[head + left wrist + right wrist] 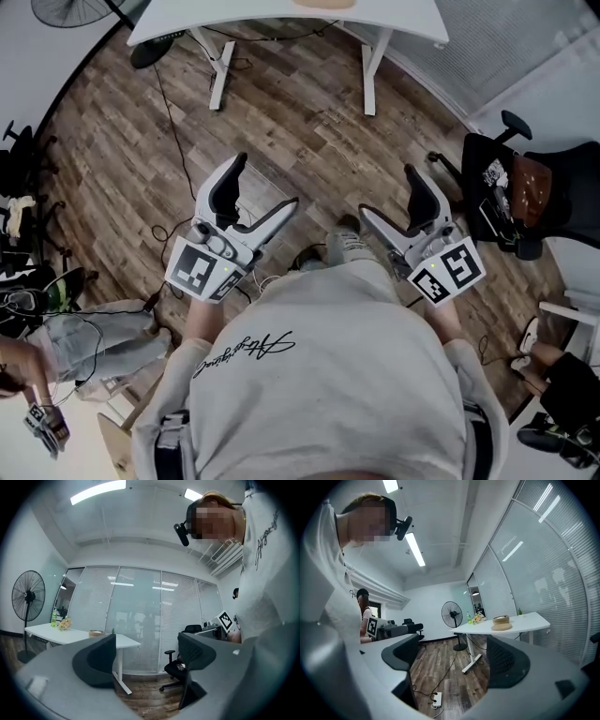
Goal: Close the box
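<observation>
Not started: left hand-held gripper and right hand-held gripper both spread and empty over the floor, with no sure box in view, only a round container, maybe it, on the counter at 12 o'clock, well apart.

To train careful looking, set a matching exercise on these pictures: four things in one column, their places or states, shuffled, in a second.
1 round box
2 power strip
3 standing fan
4 left hand-held gripper

A jaws apart, nothing between
B on the white desk
C lying flat on the wooden floor
D upright beside that desk

Pairs: 1-B, 2-C, 3-D, 4-A.
</observation>
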Motion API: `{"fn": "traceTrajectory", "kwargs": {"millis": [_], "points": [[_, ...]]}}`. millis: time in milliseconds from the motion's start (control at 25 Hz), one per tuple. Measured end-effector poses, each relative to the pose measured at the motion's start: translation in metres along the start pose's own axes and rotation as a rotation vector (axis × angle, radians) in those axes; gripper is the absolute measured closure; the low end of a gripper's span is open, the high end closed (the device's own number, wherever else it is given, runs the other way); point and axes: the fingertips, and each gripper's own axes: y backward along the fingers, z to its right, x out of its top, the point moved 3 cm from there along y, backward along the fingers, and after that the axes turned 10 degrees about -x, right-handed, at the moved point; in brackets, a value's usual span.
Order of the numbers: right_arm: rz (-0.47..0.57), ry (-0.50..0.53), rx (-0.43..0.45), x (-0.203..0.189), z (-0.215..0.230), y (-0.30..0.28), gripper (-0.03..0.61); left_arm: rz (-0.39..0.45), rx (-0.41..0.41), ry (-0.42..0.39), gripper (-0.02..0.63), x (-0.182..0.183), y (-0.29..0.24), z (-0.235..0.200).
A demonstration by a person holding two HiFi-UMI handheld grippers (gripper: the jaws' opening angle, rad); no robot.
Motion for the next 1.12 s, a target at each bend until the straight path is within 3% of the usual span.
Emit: {"fn": "traceTrajectory", "kwargs": {"millis": [360,480,1120], "points": [[-0.080,0.069,0.000,-0.011,0.004,-0.024,0.143,-0.029,0.000,-0.052,0.215,-0.001,-0.004,-0.009],[-0.080,0.076,0.009,-0.007,0.013,-0.038,0.143,-0.041,0.021,-0.029,0.215,-0.004,-0.008,-0.025],[-0.036,0.075,0.033,0.036,0.137,-0.144,0.143,0.010,0.039,-0.027,0.215,0.000,-0.134,-0.128]]}}
